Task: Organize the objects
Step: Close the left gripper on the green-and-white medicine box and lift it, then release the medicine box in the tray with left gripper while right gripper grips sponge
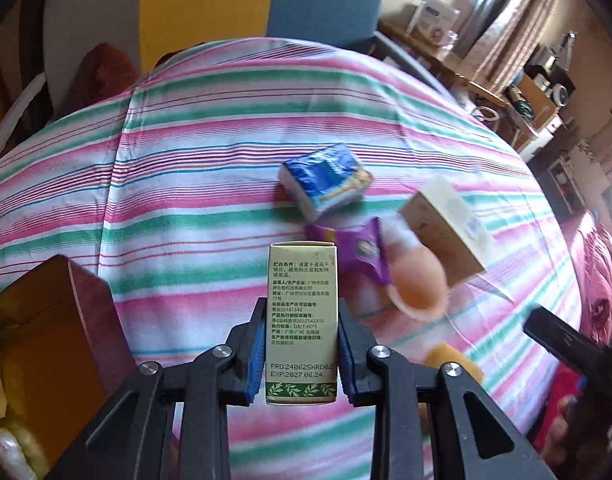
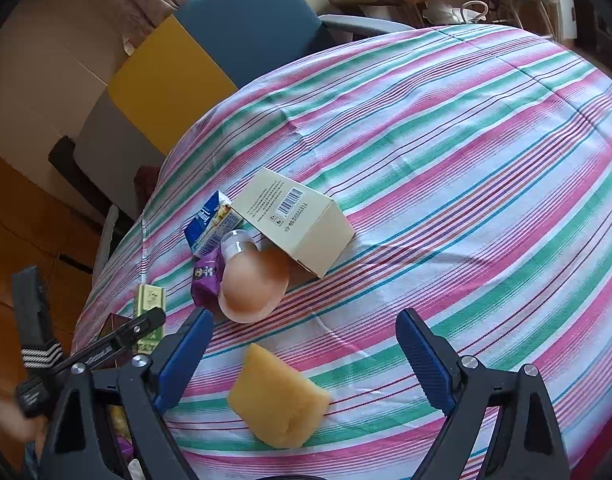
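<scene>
Green-trimmed carton (image 1: 302, 320) sits pinched upright in the left gripper (image 1: 302, 356) over the striped cloth (image 1: 186, 184), likely bound for the brown box (image 1: 46, 320); the right gripper (image 2: 302, 364) gapes above a yellow sponge (image 2: 276, 400)

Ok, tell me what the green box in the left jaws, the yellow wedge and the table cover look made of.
Green box: printed cardboard, slightly glossy, with crisp folded edges.
Yellow wedge: probably sponge or foam; matte, porous-looking, with soft rounded edges.
Table cover: woven cloth, matte, striped, with faint creases.
</scene>
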`<action>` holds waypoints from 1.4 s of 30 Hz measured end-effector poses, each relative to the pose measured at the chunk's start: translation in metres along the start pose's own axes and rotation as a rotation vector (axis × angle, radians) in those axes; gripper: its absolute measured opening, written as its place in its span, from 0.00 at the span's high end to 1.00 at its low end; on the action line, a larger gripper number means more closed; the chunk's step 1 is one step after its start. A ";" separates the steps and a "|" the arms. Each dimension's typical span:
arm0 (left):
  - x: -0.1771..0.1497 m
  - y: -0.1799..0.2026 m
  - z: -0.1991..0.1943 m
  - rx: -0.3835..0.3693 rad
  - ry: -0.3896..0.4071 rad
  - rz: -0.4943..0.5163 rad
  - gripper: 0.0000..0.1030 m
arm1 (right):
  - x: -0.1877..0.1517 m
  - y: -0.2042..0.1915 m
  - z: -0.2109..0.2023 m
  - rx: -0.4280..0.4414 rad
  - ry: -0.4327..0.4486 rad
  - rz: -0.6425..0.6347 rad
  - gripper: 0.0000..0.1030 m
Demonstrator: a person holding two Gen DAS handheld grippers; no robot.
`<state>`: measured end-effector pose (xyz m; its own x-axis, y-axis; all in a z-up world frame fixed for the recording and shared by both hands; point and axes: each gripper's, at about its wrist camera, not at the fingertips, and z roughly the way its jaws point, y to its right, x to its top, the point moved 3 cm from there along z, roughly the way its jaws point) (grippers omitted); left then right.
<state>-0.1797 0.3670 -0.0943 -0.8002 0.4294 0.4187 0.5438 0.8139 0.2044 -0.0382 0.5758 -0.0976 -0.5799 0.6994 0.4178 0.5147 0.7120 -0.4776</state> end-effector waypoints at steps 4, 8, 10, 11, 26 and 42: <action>-0.018 0.006 -0.028 -0.036 0.021 0.036 0.71 | -0.001 0.001 0.004 -0.029 -0.010 -0.013 0.09; -0.040 0.002 -0.057 -0.058 0.046 0.048 0.71 | -0.003 -0.001 0.009 -0.048 -0.032 -0.037 0.10; -0.049 -0.002 -0.069 -0.068 0.060 0.042 0.71 | -0.006 -0.008 0.012 -0.029 -0.054 -0.072 0.11; -0.053 -0.005 -0.075 -0.071 0.067 0.038 0.71 | -0.008 -0.014 0.014 -0.012 -0.066 -0.099 0.12; -0.119 -0.111 -0.151 -0.026 0.143 -0.140 0.71 | -0.059 -0.060 0.047 -0.138 -0.247 -0.509 0.10; -0.153 -0.214 -0.168 0.086 0.192 -0.383 0.71 | -0.071 -0.062 0.054 -0.241 -0.250 -0.626 0.38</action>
<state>-0.1313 0.0614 -0.0533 -0.8740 0.0167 0.4856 0.1876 0.9335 0.3056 -0.0629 0.4788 -0.1390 -0.9246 0.1404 0.3540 0.1464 0.9892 -0.0097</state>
